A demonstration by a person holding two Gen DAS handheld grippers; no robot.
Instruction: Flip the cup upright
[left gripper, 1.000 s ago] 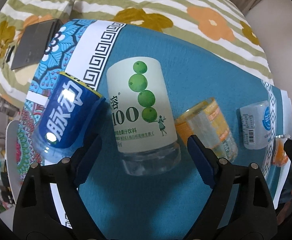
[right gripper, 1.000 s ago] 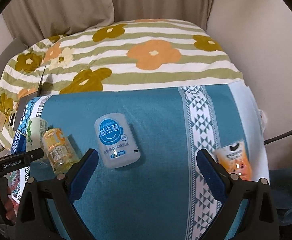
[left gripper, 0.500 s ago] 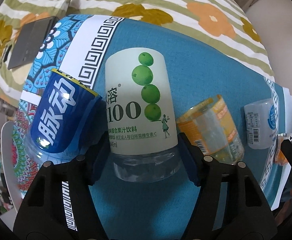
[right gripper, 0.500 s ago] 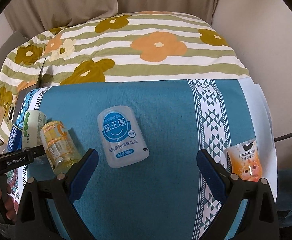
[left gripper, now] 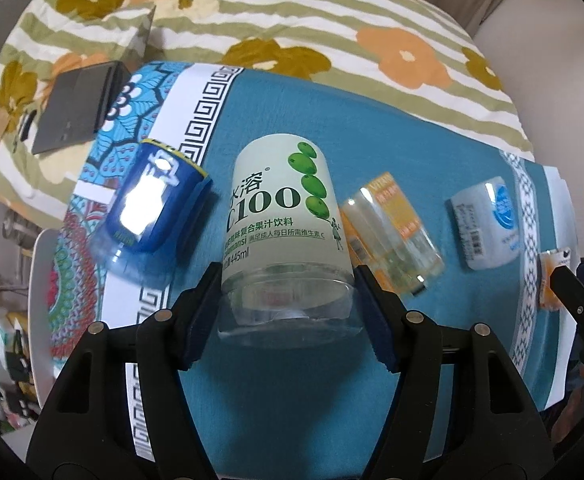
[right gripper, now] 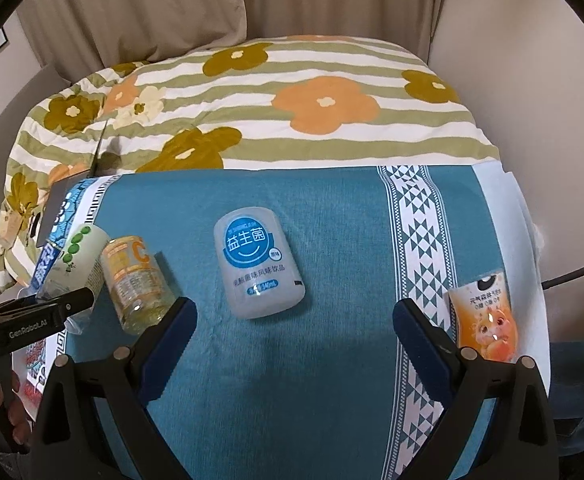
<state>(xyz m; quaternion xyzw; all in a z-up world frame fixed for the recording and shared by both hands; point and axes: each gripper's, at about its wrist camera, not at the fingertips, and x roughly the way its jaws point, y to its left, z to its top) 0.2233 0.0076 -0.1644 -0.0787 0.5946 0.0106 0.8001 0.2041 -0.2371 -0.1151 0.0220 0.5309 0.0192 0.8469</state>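
Several cut-bottle cups lie on a teal cloth (left gripper: 432, 160). My left gripper (left gripper: 288, 308) is shut on the clear end of the pale green-dot "C100" cup (left gripper: 280, 204), which lies on its side; it also shows in the right wrist view (right gripper: 78, 252). A blue cup (left gripper: 152, 200) lies to its left, an orange cup (left gripper: 396, 232) to its right, then a white-blue cup (left gripper: 488, 224). My right gripper (right gripper: 294, 320) is open and empty, just in front of the white-blue cup (right gripper: 256, 264), with the orange cup (right gripper: 136, 276) to its left.
A small orange pouch-like cup (right gripper: 486, 320) lies at the cloth's right edge. A dark tablet (left gripper: 76, 112) rests on the flowered, striped bedding (right gripper: 292, 92) behind the cloth. A white plate rim (left gripper: 40, 280) shows at the left. A wall stands at the right.
My left gripper moved forward around the green-dot cup and shut on its clear end. My right gripper drew closer to the white-blue cup and stayed open.
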